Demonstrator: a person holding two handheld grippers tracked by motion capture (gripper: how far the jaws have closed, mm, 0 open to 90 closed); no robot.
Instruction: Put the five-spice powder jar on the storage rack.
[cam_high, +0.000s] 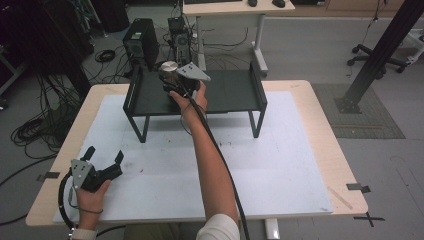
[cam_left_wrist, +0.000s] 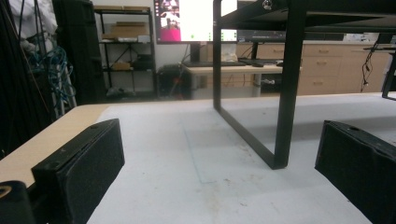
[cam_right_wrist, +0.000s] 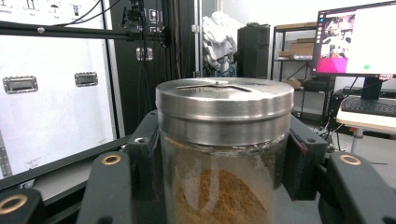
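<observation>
In the high view the right claw (cam_high: 172, 80) sits in the upper middle of the frame, over the left part of a black raised shelf (cam_high: 230, 92) that stands on the white mat (cam_high: 280, 160) covering the surface (cam_high: 325, 115). The person's right arm (cam_high: 212, 165) stretches up from the bottom centre of the picture to reach it, a black cable (cam_high: 225, 165) trailing along the forearm. That claw is clamped on a glass jar (cam_high: 169, 70) with a round metal lid; in the right gripper view the jar (cam_right_wrist: 224, 186) stands upright in the middle of the frame, its brushed steel lid (cam_right_wrist: 224, 100) on top, brown powder showing through the glass, and a black jaw pressed against each side of it. From the high view the jar is at the shelf's top, toward its back left; whether its base rests on the shelf cannot be told. The left claw (cam_high: 102, 156) is in the lower left of the high view, held low over the mat near the surface's front edge, jaws spread with nothing between them. In the left gripper view its two black pads (cam_left_wrist: 79, 168) stand wide apart at the bottom corners, and the shelf's black leg (cam_left_wrist: 287, 93) rises ahead of them on the mat.
</observation>
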